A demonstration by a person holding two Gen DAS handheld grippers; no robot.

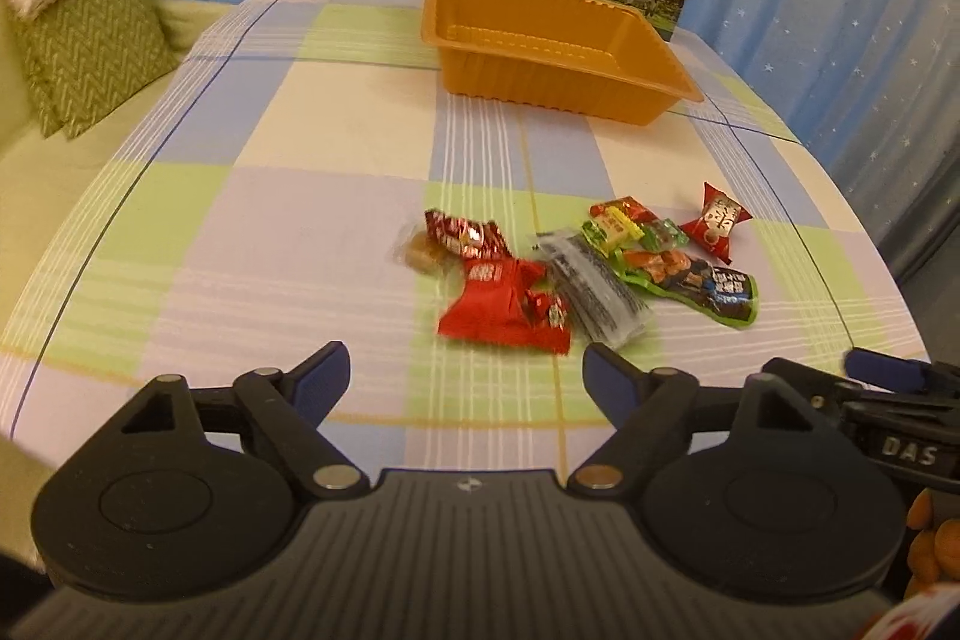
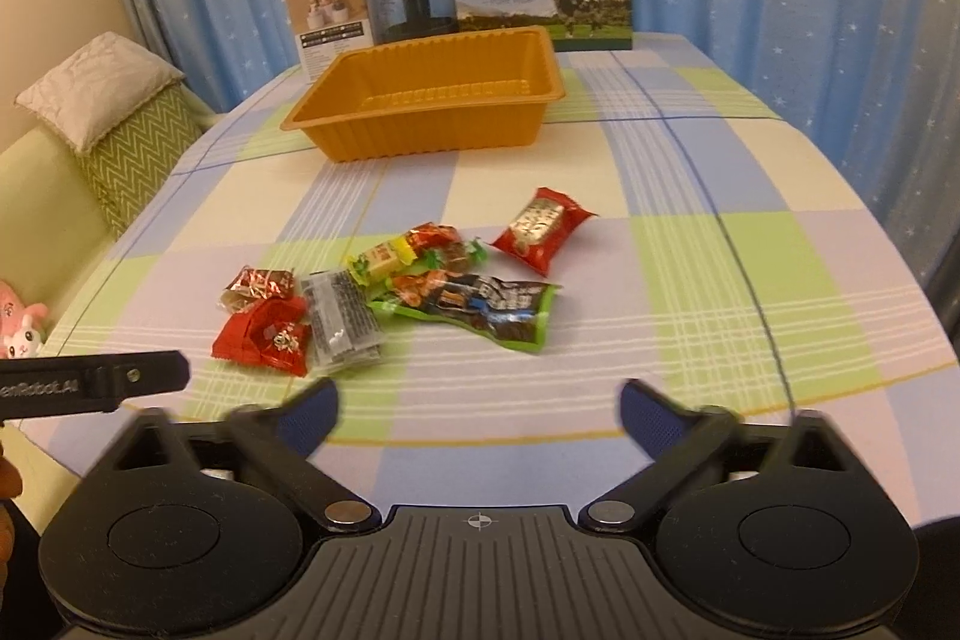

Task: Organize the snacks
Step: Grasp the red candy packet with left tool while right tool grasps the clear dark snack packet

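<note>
Snacks are heaped on the checked table before an orange tray; left gripper and right gripper are held agape, empty.

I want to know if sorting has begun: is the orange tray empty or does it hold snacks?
Empty. The orange tray shows only its bare ribbed floor in both views; the snacks all lie on the tablecloth.
</note>
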